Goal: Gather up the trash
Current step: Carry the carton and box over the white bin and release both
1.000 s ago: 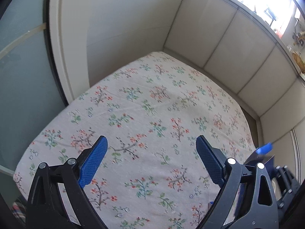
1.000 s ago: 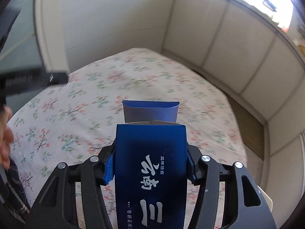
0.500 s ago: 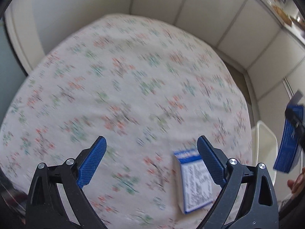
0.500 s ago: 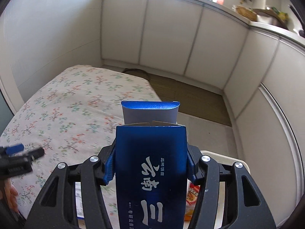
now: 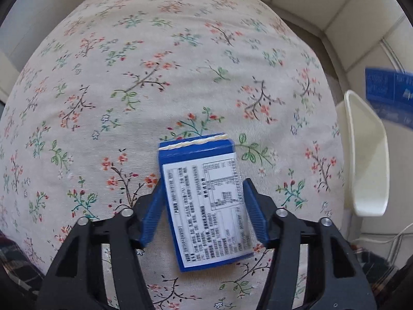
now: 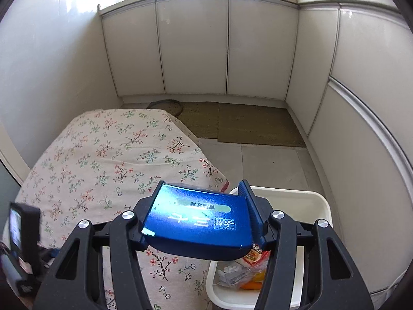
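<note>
Floral cloth: your biggest surface, a cream tablecloth (image 5: 134, 82) printed with red and green sprigs, draped over the table; in your right wrist view it runs back toward the white cabinets (image 6: 196, 46).
Floor: pale tiles with brown mats (image 6: 258, 126) laid along the foot of the cabinets.
White bin: a white plastic tub (image 6: 320, 201) on the floor just beside the table's near corner; in your left wrist view its rim (image 5: 366, 155) shows at the right edge of the cloth.
Bin contents: crumpled wrappers (image 6: 247, 271), silver, red and orange, lying in the bottom.
Right gripper: your right gripper (image 6: 201, 211) is clamped on a glossy dark blue box (image 6: 198, 227), held by its two sides, printed face up, over the table corner and the near edge of the bin. From your left wrist view the same box appears blurred at the far right.
Left gripper: your left gripper (image 5: 202, 201) points steeply down at the cloth and its jaws are closing; the pads stand either side of the carton, the left one at its edge, the right one with a sliver of gap.
Blue carton: a small blue carton (image 5: 204, 199) lying flat on the cloth, white label with black print facing up, torn top end pointing away from you, between your left gripper's fingers.
</note>
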The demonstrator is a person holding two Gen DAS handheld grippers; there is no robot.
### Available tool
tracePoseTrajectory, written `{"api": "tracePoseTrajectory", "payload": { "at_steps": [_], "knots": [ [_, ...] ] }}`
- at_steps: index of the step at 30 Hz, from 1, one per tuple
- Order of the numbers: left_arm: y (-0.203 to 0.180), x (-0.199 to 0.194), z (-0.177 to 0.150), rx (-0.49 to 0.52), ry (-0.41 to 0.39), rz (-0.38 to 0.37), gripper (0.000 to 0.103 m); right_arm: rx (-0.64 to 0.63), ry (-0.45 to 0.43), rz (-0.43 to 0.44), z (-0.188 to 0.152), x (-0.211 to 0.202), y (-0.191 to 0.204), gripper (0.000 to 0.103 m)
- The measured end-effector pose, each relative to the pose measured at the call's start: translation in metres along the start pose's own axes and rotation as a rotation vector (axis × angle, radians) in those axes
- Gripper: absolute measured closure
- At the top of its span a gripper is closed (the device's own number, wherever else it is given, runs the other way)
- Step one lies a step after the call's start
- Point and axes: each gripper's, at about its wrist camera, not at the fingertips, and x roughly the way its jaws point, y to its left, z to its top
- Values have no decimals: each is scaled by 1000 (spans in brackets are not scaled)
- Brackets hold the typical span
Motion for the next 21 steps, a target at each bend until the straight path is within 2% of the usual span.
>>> {"api": "tracePoseTrajectory", "payload": {
  "at_steps": [5,9,16,21],
  "knots": [
    [3,-4,3,4,-27,-58,49,49,-24,24,5,-6,-10,47],
    [15,-17,19,-24,-89,-92,49,62,-37,40,7,-8,-11,47],
    [41,-57,59,-115,-249,-116,49,117,-64,58,14,-13,-17,47],
    [41,-99,80,-125,-388,-150,49,148,-100,45,18,-26,-25,47]
  ]
}}
